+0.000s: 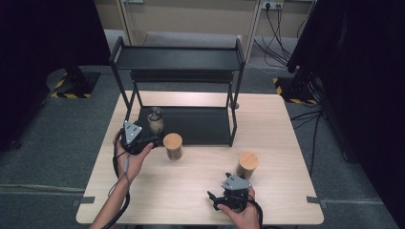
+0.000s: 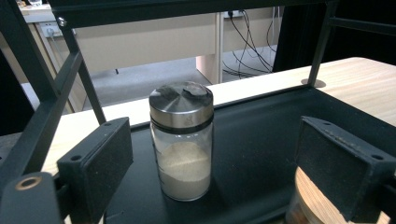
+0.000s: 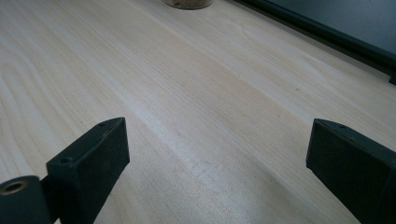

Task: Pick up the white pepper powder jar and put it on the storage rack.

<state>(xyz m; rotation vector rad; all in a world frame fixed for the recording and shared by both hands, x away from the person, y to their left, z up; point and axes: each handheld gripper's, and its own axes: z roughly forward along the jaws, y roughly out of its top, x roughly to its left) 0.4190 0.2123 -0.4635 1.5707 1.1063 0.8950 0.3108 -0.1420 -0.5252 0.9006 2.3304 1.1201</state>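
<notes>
Left gripper (image 2: 210,163) stood open, its jaws well apart on either side of the steel-lidded glass jar (image 2: 182,140) on the rack's lower shelf (image 2: 261,140), touching neither side. Right gripper (image 3: 215,158) rested open over bare table (image 3: 187,93).

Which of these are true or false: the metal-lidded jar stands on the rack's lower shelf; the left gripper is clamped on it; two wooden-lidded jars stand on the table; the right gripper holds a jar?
1. The metal-lidded jar stands on the lower shelf of the rack. True.
2. The left gripper is clamped on that jar. False: its jaws stand open, apart from the glass.
3. Two wooden-lidded jars stand on the table. True.
4. The right gripper holds a jar. False: its open jaws hold nothing, bare tabletop between them.
</notes>
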